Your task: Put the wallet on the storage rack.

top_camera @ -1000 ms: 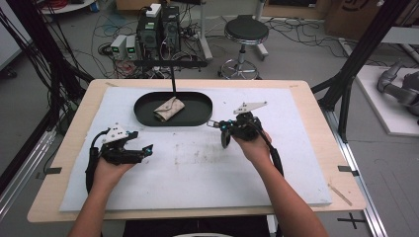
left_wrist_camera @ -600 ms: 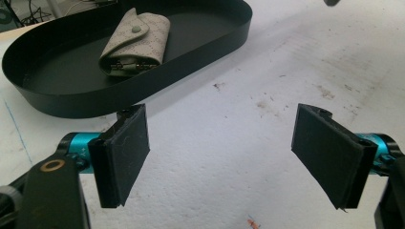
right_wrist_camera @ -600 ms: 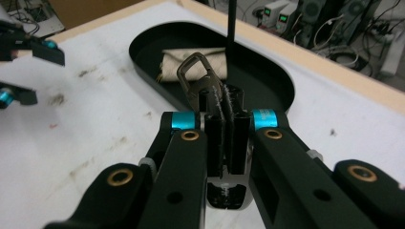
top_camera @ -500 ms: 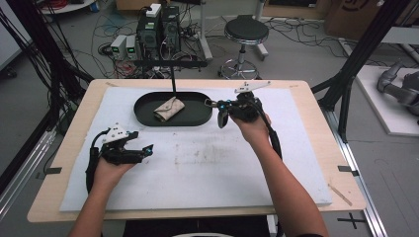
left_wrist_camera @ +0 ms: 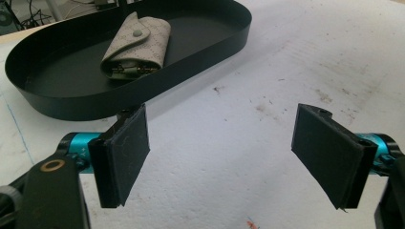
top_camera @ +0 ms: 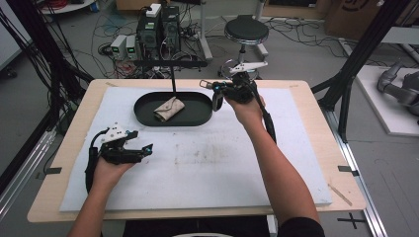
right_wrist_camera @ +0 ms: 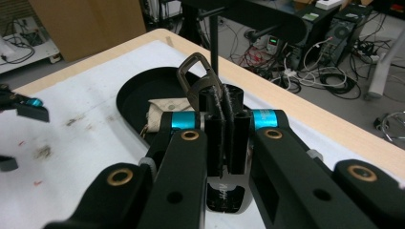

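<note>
The right gripper (right_wrist_camera: 223, 114) is clenched on a metal clip (right_wrist_camera: 195, 76), held above the tray (top_camera: 143, 116) where the pouch (top_camera: 168, 108) lies. The left gripper (left_wrist_camera: 222, 152) rests released on the counter (top_camera: 306, 89); placing the clip remains.

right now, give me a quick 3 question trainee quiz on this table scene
1. True or false: the right gripper has its jaws shut on a metal carabiner clip.
2. What lies inside the black oval tray?
A. a beige key pouch
B. a pair of scissors
C. a roll of tape
3. Fill in: the left gripper has its jaws ____, with nothing between them.

Key:
1. True. In the right gripper view the pads pinch the clip, which sticks up above them.
2. A. The beige key pouch lies in the tray, snap flap closed.
3. Open. It sits low over the white mat, short of the tray.
</note>
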`<state>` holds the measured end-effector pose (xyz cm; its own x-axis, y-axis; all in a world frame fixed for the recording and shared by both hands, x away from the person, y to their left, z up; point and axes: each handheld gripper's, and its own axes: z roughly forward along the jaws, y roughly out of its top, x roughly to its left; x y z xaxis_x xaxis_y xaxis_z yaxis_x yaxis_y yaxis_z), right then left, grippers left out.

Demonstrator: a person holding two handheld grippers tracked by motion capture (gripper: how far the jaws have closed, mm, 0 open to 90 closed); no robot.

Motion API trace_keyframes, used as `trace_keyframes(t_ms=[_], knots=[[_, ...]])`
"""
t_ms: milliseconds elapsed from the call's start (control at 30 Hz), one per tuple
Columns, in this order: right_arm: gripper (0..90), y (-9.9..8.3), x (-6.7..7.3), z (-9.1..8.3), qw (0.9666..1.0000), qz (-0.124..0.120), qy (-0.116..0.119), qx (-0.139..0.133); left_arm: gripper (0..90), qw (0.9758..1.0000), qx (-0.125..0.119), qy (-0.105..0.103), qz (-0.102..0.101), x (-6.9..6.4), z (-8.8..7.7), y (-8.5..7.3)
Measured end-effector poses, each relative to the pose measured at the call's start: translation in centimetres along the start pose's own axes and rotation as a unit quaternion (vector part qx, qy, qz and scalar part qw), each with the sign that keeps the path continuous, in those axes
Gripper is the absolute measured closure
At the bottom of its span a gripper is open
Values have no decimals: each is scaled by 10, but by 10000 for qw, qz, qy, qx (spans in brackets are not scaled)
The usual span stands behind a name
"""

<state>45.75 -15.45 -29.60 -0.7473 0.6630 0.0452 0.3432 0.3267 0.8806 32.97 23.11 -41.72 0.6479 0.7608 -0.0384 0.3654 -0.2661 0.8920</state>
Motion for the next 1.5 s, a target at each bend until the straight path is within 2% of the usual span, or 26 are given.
trace_keyframes(t_ms=[333, 633, 900, 1133, 1500], knots=[[892, 23, -12, 17, 9998, 22, -163, 64, 204, 10000, -29, 2, -13, 0, -1, 1], [891, 40, -18, 39, 9991, -25, -340, 242, 204, 10000, -36, 34, -44, 2, -1, 0], [890, 38, -24, 49, 9984, 57, -447, 353, 204, 10000, -32, 17, -34, 2, -1, 0], [891, 37, -26, 54, 9976, -36, -605, 336, 204, 10000, -15, 13, -37, 2, -1, -1], [889, 34, -36, 59, 9966, 63, -747, 340, 204, 10000, -3, 4, -36, 2, -1, -1]])
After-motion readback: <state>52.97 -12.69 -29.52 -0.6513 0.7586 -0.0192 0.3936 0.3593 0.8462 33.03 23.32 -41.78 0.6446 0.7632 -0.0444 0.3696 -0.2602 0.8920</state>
